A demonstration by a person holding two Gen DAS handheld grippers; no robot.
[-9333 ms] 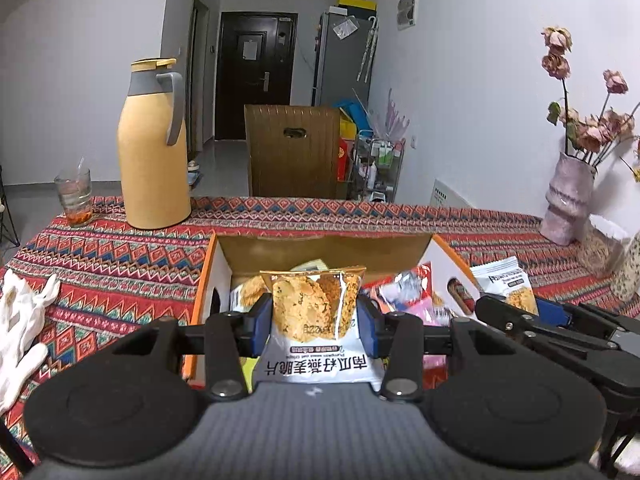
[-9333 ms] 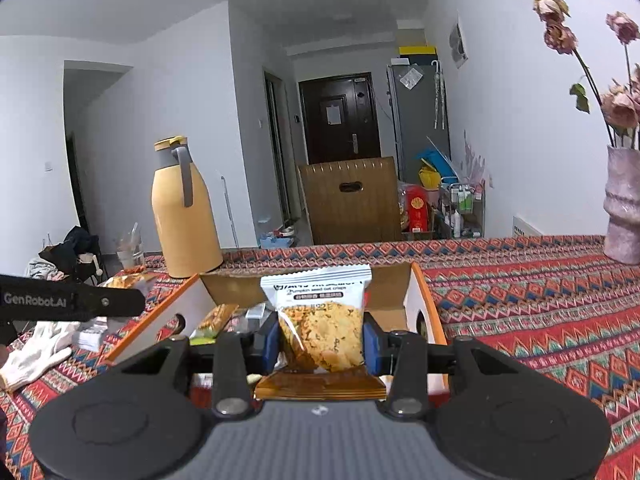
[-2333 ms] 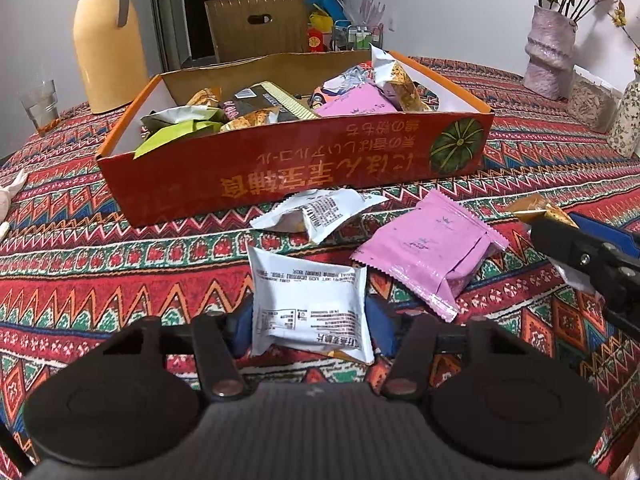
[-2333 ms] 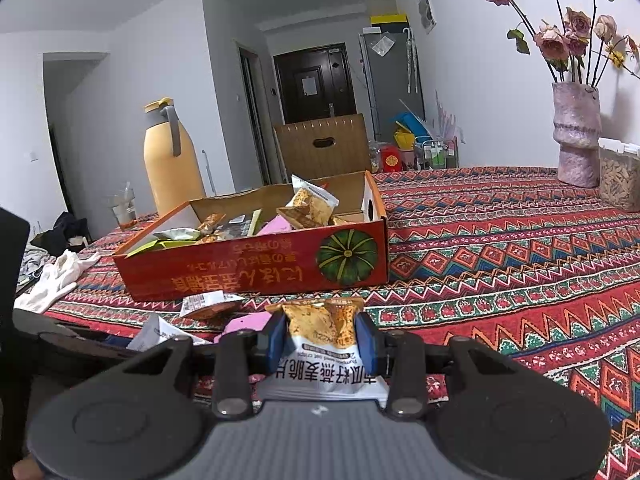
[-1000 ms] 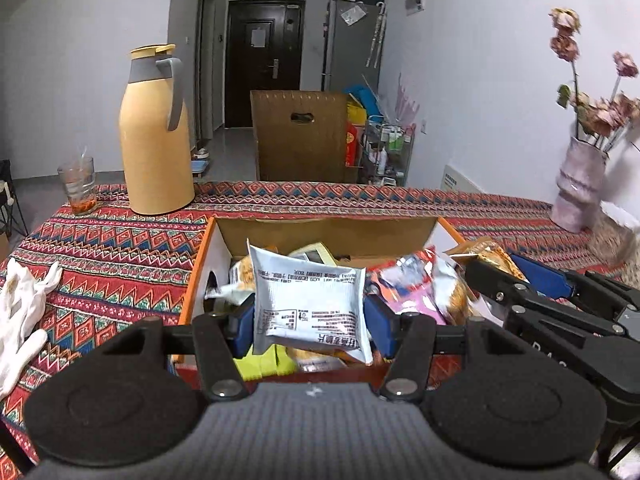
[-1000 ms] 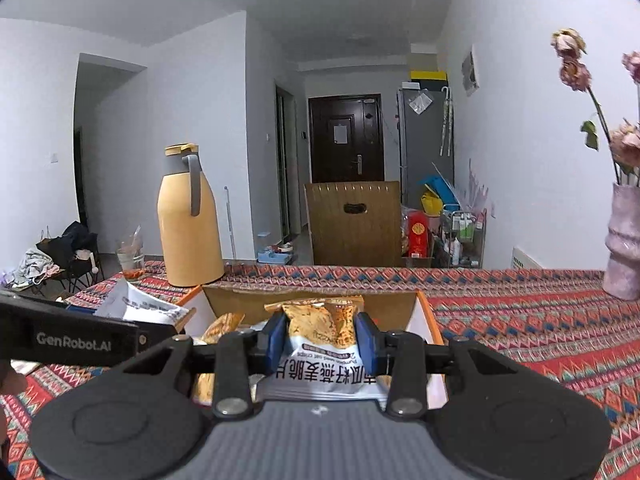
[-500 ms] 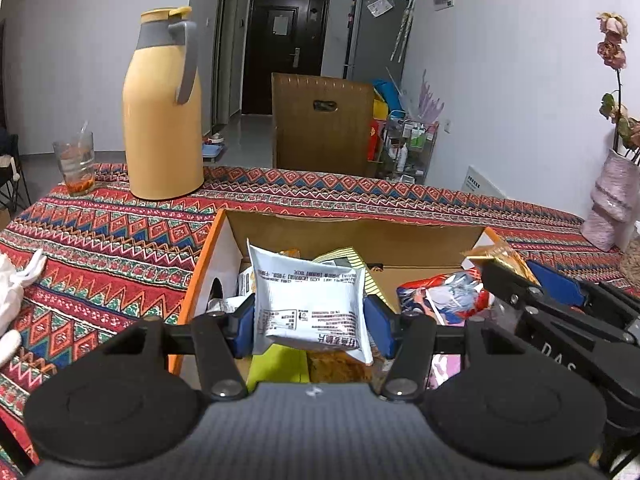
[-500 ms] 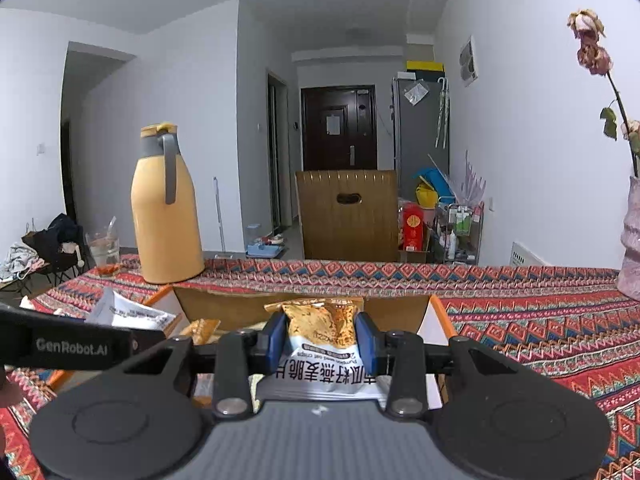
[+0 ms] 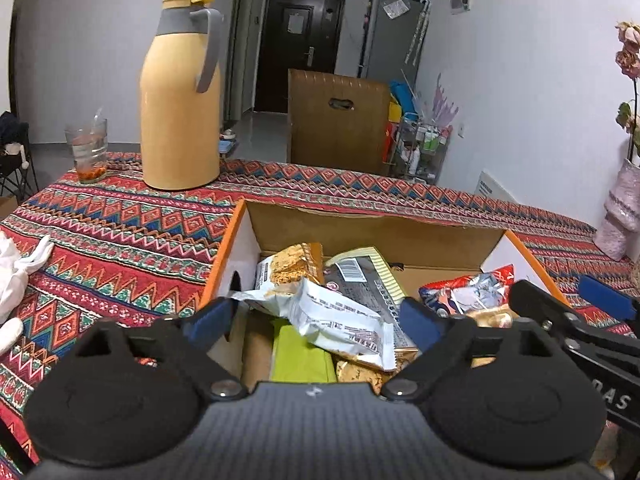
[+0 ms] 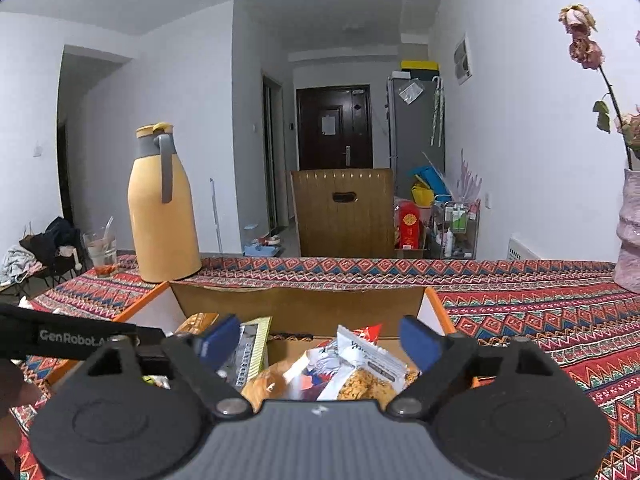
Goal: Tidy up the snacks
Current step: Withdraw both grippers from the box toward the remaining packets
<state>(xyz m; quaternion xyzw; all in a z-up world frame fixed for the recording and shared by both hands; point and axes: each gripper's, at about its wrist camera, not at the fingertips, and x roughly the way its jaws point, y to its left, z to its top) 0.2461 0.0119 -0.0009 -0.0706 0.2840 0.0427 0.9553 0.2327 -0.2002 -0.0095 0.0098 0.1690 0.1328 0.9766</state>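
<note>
Both grippers hung over the box (image 9: 240, 248), jaws spread wide, holding nothing. The left gripper (image 9: 316, 316) stood above a white packet (image 9: 340, 320) lying loose on the heap; the right gripper (image 10: 320, 340) above a chip bag (image 10: 368, 376) at 6 o'clock. Good form: withdraw straight up, snagging no wrapper.
</note>
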